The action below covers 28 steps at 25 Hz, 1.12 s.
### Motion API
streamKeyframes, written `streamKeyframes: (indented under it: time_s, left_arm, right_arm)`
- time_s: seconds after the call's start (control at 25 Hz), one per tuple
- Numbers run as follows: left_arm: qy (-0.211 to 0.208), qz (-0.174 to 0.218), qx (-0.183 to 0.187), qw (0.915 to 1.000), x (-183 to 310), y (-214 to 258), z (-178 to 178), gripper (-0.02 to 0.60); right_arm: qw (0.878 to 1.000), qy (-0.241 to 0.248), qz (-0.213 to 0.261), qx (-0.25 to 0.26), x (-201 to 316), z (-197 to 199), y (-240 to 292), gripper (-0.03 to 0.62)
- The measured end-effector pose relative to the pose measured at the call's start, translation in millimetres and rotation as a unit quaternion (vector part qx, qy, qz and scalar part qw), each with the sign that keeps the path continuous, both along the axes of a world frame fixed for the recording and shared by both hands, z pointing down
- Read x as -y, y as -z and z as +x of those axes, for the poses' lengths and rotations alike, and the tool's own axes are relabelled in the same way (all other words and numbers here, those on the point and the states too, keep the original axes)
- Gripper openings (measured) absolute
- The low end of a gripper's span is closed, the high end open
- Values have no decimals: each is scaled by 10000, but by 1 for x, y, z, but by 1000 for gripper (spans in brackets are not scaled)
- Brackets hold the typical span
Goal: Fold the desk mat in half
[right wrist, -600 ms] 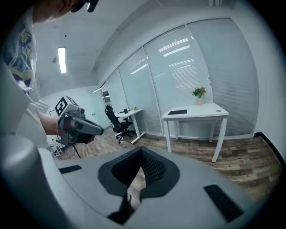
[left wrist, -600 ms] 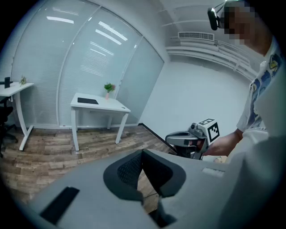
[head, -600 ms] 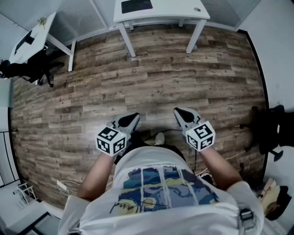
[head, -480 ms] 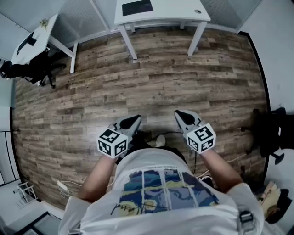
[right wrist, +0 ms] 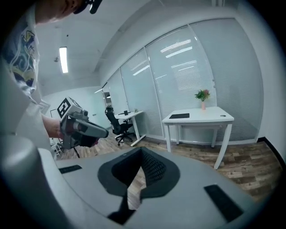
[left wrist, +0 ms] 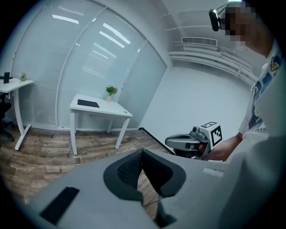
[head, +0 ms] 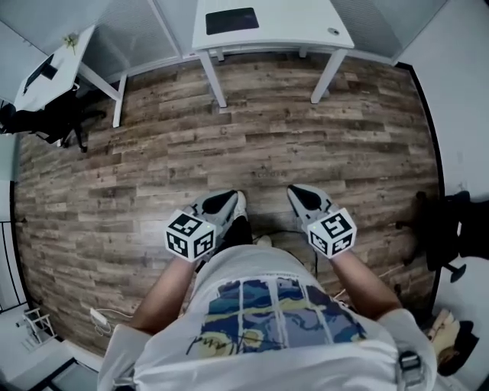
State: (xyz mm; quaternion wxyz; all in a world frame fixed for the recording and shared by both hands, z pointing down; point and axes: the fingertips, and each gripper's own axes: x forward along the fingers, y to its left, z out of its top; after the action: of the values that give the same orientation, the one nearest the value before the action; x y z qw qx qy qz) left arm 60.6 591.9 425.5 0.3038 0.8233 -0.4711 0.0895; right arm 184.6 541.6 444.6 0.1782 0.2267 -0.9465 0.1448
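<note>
I hold left gripper (head: 223,205) and right gripper (head: 304,198) near the waist, fingers clenched and empty: nothing within reach. Desk mat (head: 231,21) lies unfolded on the table (head: 298,19), well apart across the floor (head: 306,114).

The desk mat (head: 231,21) is black, the desk (head: 298,19) white.

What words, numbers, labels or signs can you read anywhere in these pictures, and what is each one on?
No readable words or numbers anywhere.
Left gripper, marker cube: black-and-white square patterns, no letters.
Right gripper, marker cube: the same, no letters.
Shirt print: a picture with a scrawl at its lower left, too blurred to read.
Desk mat on the white desk: plain dark, no print visible.
</note>
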Motion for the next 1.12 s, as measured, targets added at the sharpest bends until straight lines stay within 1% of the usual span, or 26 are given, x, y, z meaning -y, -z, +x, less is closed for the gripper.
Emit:
streamKeyframes:
  time_s: [0.2, 0.32, 0.4, 0.64, 0.72, 0.84, 1.0, 1.12]
  left_arm:
    - [58, 59, -81, 9999, 54, 1, -38, 3]
    - [54, 145, -25, 9999, 86, 3, -63, 3]
    - [57, 176, -29, 9998, 106, 3, -81, 3]
    - [178, 208, -42, 9996, 160, -7, -136, 14]
    - [228, 167, -98, 9996, 178, -10, -145, 42]
    - [323, 199, -183, 9991, 213, -10, -153, 61]
    - [531, 232, -183, 9982, 265, -16, -161, 66]
    - [741, 220, -78, 9970, 315, -20, -168, 66]
  right_arm:
    - [9999, -61, 142, -40, 57, -33, 9, 7]
    - [9998, -105, 159, -93, 93, -58, 10, 54]
    - [9997, -123, 182, -129, 114, -78, 11, 65]
    - [9991, -160, 328, -198, 175, -128, 15, 72]
    - [9991, -201, 309, -188, 194, -136, 17, 72]
    - [9992, -200, 309, -175, 228, -142, 16, 72]
    - [9995, -188, 177, -195, 279, -147, 5, 72]
    - [9996, 0, 240, -128, 328, -151, 2, 72]
